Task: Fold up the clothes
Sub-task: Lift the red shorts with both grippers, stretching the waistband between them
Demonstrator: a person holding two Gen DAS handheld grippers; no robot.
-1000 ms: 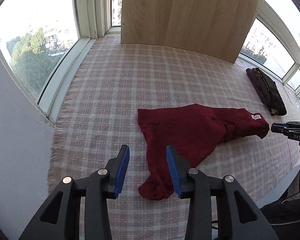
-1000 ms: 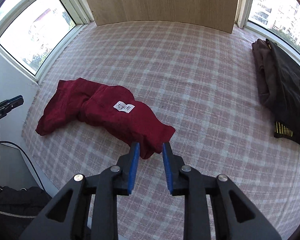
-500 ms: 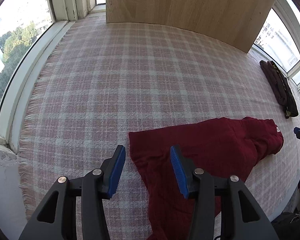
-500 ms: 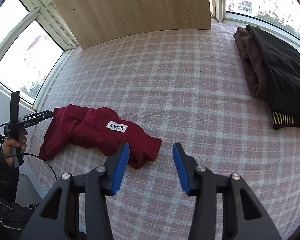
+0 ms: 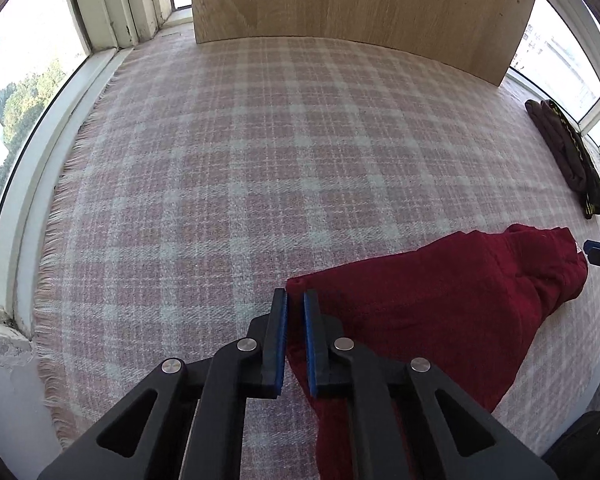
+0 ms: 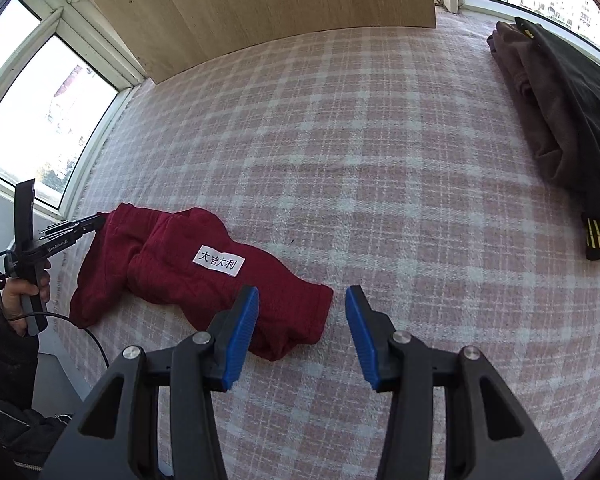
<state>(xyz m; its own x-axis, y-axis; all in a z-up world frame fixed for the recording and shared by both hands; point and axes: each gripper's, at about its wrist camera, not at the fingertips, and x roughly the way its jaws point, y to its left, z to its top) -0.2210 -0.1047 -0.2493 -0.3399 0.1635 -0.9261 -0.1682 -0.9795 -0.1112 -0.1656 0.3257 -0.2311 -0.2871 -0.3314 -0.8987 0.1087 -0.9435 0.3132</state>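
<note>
Garment: the red garment (image 6: 188, 276) lies crumpled on the plaid cloth (image 5: 260, 160), near its front edge, white label (image 6: 218, 261) facing up.
Left claw: your left gripper (image 5: 295, 300) is pinched shut on the garment's far left corner.
Right claw: your right gripper (image 6: 302, 306) stands open just above the garment's right end, its pads clear of the fabric.
Dark clothes: the folded dark clothes (image 6: 560, 120) sit well apart, far right of the garment.
</note>
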